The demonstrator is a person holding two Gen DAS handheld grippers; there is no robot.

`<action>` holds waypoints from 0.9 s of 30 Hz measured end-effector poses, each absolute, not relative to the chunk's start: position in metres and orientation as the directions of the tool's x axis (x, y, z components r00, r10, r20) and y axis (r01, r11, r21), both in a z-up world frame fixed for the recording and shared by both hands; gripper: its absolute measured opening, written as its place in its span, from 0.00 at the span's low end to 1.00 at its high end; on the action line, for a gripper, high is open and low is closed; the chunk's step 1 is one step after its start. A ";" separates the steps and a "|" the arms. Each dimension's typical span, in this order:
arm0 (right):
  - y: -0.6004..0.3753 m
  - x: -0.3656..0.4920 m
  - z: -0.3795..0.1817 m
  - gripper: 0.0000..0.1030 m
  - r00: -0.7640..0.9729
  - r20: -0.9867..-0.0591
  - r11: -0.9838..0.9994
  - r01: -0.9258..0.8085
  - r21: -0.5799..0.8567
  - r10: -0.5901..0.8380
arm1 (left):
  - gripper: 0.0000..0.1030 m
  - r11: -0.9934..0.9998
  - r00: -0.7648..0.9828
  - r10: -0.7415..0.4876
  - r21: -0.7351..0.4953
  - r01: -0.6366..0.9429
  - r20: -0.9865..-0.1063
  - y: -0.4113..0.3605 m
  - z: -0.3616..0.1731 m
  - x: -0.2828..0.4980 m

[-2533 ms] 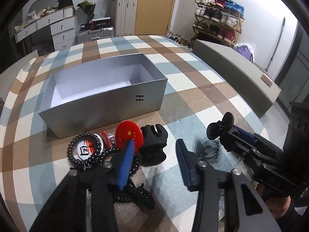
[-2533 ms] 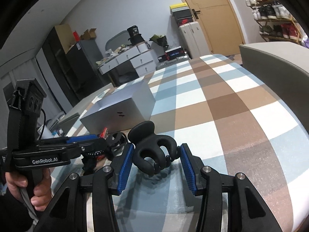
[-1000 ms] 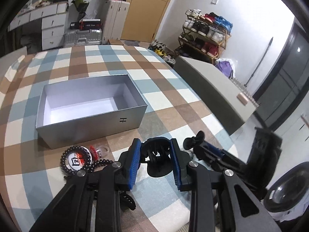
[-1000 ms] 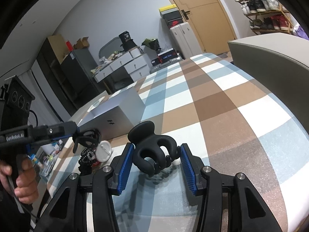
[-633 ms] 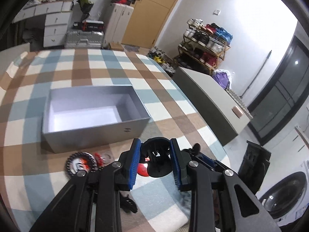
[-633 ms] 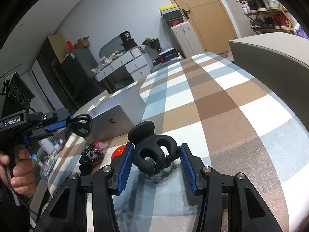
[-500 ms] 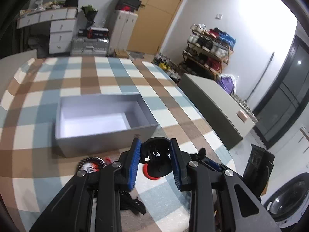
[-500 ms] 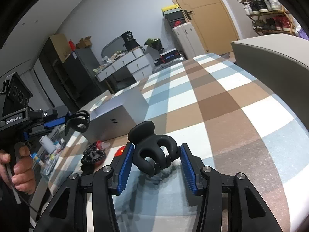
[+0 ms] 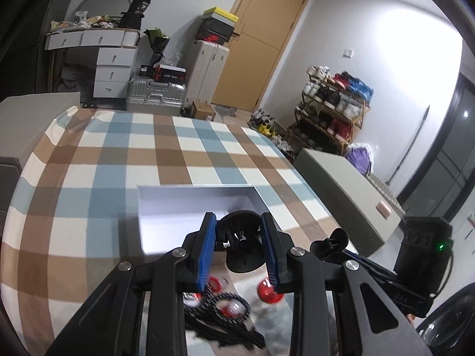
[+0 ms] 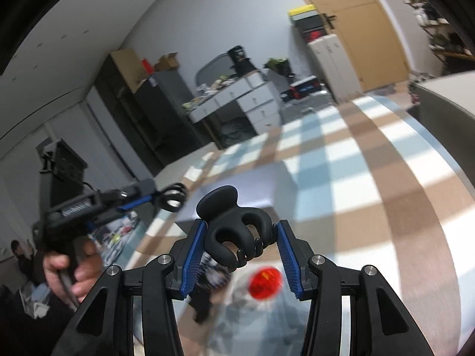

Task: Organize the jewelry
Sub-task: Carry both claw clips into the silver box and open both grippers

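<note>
Jaws of both grippers, left (image 9: pixel 237 249) and right (image 10: pixel 239 247), each grasp a black claw clip; I have lifted both off the bed toward the open grey box (image 9: pixel 154 207).

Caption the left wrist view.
Left gripper grips a black hair claw above the open grey box.

A lived-in home bedroom: a checked bedspread (image 9: pixel 89 163), a shoe rack (image 9: pixel 335 106), suitcases (image 9: pixel 154 98) and a cluttered dresser (image 9: pixel 98 56).
</note>
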State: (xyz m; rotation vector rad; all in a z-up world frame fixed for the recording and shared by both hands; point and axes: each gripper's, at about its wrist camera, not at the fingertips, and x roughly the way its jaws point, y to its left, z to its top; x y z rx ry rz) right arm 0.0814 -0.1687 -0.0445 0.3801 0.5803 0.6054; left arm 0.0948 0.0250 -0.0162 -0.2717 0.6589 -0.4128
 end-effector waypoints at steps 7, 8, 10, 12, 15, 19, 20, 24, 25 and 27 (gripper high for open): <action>-0.135 0.129 -0.025 0.46 0.615 -0.399 0.724 -0.478 0.497 0.680 | 0.24 0.894 0.736 -0.429 -0.366 0.260 -0.524 0.044 -0.020 0.119; -0.130 0.138 -0.024 0.46 0.607 -0.407 0.724 -0.482 0.494 0.682 | 0.24 0.894 0.735 -0.427 -0.366 0.258 -0.526 0.045 -0.022 0.121; -0.120 0.155 -0.024 0.46 0.590 -0.429 0.725 -0.487 0.487 0.684 | 0.24 0.896 0.726 -0.426 -0.361 0.257 -0.540 0.047 -0.026 0.129; -0.111 0.170 -0.025 0.46 0.577 -0.457 0.734 -0.486 0.474 0.677 | 0.24 0.896 0.718 -0.427 -0.361 0.257 -0.550 0.049 -0.029 0.134; -0.102 0.186 -0.028 0.46 0.559 -0.492 0.745 -0.485 0.459 0.667 | 0.24 0.894 0.703 -0.434 -0.364 0.260 -0.564 0.049 -0.034 0.141; -0.095 0.200 -0.036 0.46 0.541 -0.522 0.752 -0.476 0.455 0.659 | 0.24 0.892 0.682 -0.442 -0.365 0.267 -0.583 0.050 -0.041 0.149; -0.094 0.204 -0.040 0.46 0.534 -0.530 0.752 -0.474 0.457 0.659 | 0.24 0.893 0.677 -0.441 -0.363 0.265 -0.589 0.049 -0.044 0.150; -0.091 0.216 -0.056 0.46 0.494 -0.577 0.759 -0.453 0.467 0.650 | 0.24 0.885 0.644 -0.458 -0.381 0.267 -0.613 0.048 -0.052 0.156; -0.091 0.217 -0.058 0.46 0.486 -0.581 0.757 -0.452 0.472 0.652 | 0.24 0.885 0.636 -0.459 -0.381 0.268 -0.620 0.047 -0.055 0.157; -0.089 0.221 -0.064 0.46 0.471 -0.598 0.760 -0.446 0.472 0.648 | 0.24 0.886 0.627 -0.460 -0.378 0.271 -0.629 0.047 -0.058 0.159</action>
